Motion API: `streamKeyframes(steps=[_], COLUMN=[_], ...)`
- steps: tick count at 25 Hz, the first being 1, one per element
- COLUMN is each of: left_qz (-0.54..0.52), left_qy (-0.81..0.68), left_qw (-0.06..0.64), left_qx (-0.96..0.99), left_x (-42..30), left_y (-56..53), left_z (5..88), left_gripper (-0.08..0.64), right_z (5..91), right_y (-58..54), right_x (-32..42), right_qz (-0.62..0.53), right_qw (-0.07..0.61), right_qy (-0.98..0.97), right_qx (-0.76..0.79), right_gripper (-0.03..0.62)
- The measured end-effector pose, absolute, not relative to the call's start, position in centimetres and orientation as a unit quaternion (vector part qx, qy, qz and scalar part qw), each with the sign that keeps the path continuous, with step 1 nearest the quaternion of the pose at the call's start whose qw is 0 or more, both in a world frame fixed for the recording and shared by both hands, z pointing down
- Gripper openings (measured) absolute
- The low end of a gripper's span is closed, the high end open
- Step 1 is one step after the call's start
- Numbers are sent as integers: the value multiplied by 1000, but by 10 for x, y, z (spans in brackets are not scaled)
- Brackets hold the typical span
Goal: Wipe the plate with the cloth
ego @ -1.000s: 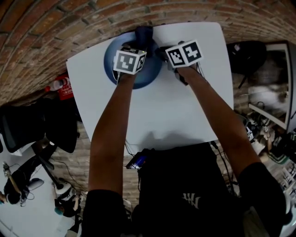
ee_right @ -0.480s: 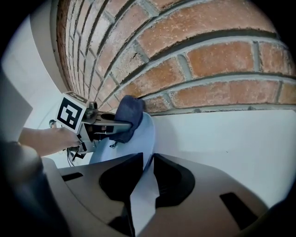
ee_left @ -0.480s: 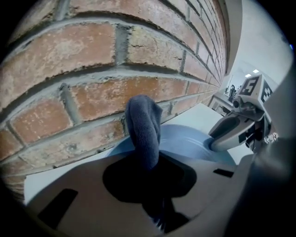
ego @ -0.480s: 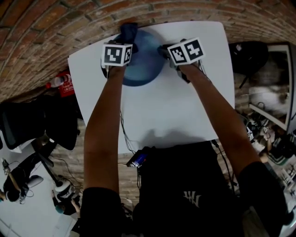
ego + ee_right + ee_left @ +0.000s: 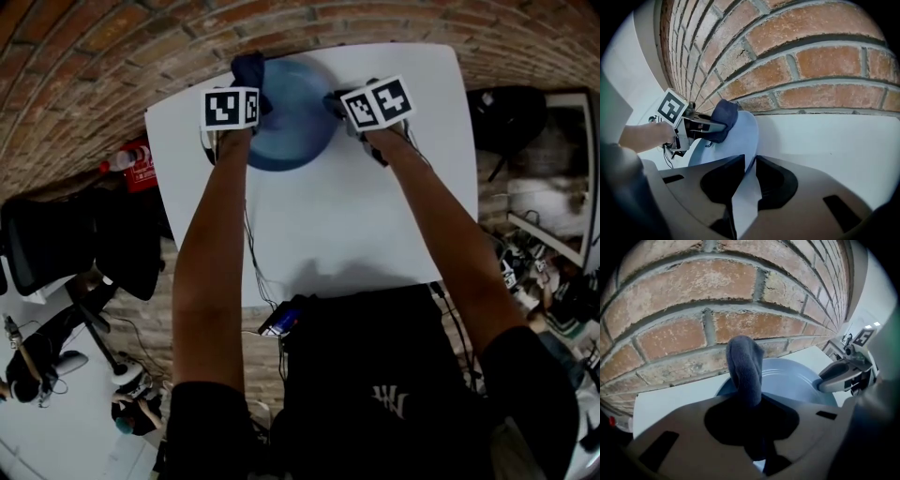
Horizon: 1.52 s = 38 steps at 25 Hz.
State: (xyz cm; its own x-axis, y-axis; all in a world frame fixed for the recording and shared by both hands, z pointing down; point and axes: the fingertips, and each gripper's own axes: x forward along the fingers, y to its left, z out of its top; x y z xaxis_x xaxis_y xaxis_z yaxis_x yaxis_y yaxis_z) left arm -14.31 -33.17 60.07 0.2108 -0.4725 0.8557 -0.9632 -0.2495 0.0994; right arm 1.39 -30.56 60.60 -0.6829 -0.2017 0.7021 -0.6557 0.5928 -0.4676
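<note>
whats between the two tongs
The blue plate, in the head view: left tongs hold the cloth at one edge, right tongs pinch the other.

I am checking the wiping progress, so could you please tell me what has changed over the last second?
The left gripper, shut on the cloth, swept leftward in the head view across the plate toward its left rim. The right gripper kept holding the plate's right edge; the plate and table stayed put.

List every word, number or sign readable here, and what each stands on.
No text is readable.
Left marker cube, right marker cube: black-and-white square patterns, no letters.
White emblem on the person's black garment: too blurred to read.
White print on the red item: too small.
</note>
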Motion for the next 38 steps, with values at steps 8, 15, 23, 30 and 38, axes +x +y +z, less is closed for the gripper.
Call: streamKeyframes(steps=[8, 15, 23, 30, 38], left_qz=[327, 313, 314, 346, 359], left_qy=[-495, -438, -400, -379, -376], left_qw=[309, 299, 309, 302, 294], left_qx=[744, 788, 804, 803, 802], left_x=[-121, -56, -12, -7, -12], left_y=[-327, -320, -312, -307, -310], left_z=[583, 575, 587, 597, 602], left_gripper=[64, 64, 64, 64, 64], right_z=[609, 608, 606, 606, 606], right_y=[-302, -301, -301, -302, -302], right_x=[15, 13, 13, 14, 14], right_qz=[353, 362, 365, 368, 361], right_qw=[332, 324, 316, 311, 315], right_qy=[-838, -837, -837, -836, -836], right_qx=[252, 252, 260, 262, 267], right_gripper=[93, 89, 89, 87, 86])
